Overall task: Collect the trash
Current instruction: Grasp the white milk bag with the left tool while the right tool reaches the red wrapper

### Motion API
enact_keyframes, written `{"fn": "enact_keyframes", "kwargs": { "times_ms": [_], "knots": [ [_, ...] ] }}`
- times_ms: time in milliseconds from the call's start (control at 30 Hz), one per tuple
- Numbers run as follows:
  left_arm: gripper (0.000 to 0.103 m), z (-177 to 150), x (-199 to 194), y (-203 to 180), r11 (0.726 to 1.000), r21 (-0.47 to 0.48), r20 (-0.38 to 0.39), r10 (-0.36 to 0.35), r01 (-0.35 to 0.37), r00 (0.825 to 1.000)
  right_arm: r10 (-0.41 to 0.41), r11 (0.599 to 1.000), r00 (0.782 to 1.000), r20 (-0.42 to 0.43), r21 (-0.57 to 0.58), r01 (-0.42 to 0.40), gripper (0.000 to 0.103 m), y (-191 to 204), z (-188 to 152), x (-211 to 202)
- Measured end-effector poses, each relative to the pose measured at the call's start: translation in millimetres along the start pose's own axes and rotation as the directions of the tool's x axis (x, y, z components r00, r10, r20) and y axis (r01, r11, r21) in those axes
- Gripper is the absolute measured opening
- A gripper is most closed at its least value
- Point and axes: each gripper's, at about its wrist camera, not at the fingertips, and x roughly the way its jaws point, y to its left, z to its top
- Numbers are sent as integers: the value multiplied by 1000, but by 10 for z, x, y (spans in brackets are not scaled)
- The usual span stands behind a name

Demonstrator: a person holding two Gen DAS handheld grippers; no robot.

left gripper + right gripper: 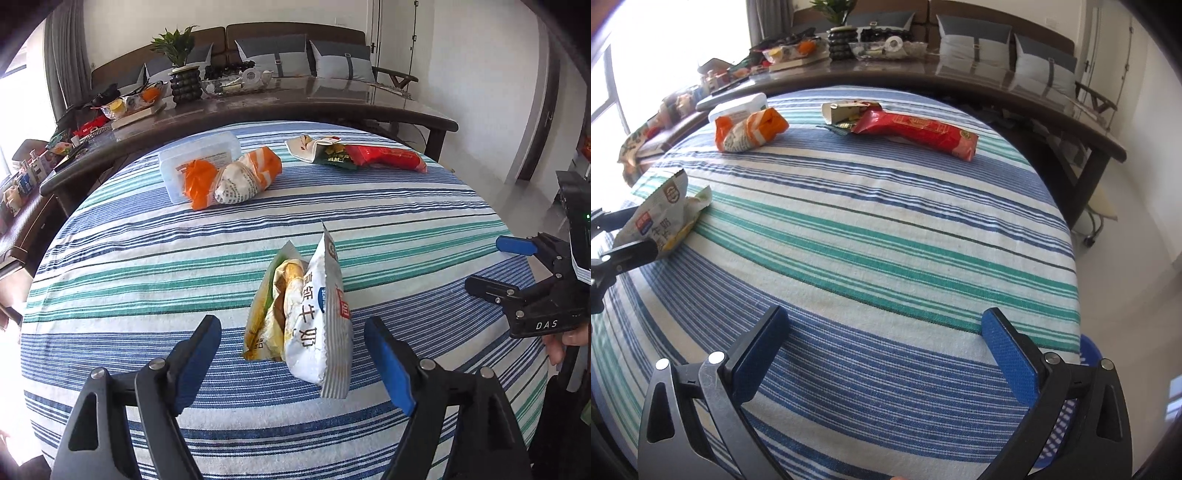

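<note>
On the striped tablecloth point(147, 266), the left gripper point(291, 363) stands spread wide, its blue pads on either side of the white and yellow snack bag point(306, 314) without touching it; the bag stands crumpled on the near part of the table. To take it well, the jaws should probably settle lower around the bag's thick middle before closing, since the thin top edge would likely slip. Further back lie the orange wrapper point(240, 177) against a clear plastic box point(199, 155), then the red wrapper point(384, 157). At the right, the right gripper point(886, 350) hangs released, holding nothing, near a blue basket point(1089, 354).
</note>
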Motion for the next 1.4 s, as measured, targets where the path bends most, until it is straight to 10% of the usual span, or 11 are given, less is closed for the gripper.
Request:
{"fn": "enact_keyframes", "kwargs": {
  "times_ms": [500, 1000, 1233, 1400],
  "knots": [
    [87, 116, 283, 99, 1000, 1, -35, 6, -6, 999, -2, 1000, 999, -49, 17, 3, 103, -647, 511, 394],
    [89, 113, 288, 76, 1000, 2, -36, 4, -4, 999, 113, 960, 993, -20, -257, -115, 102, -553, 1391, 981],
    [90, 115, 292, 51, 1000, 4, -38, 6, -6, 999, 163, 961, 977, -134, -201, -188, 44, -526, 1303, 888],
    [90, 118, 293, 55, 1000, 4, -38, 5, -5, 999, 130, 984, 971, -200, -94, -151, 37, -349, 1063, 656]
  ]
}}
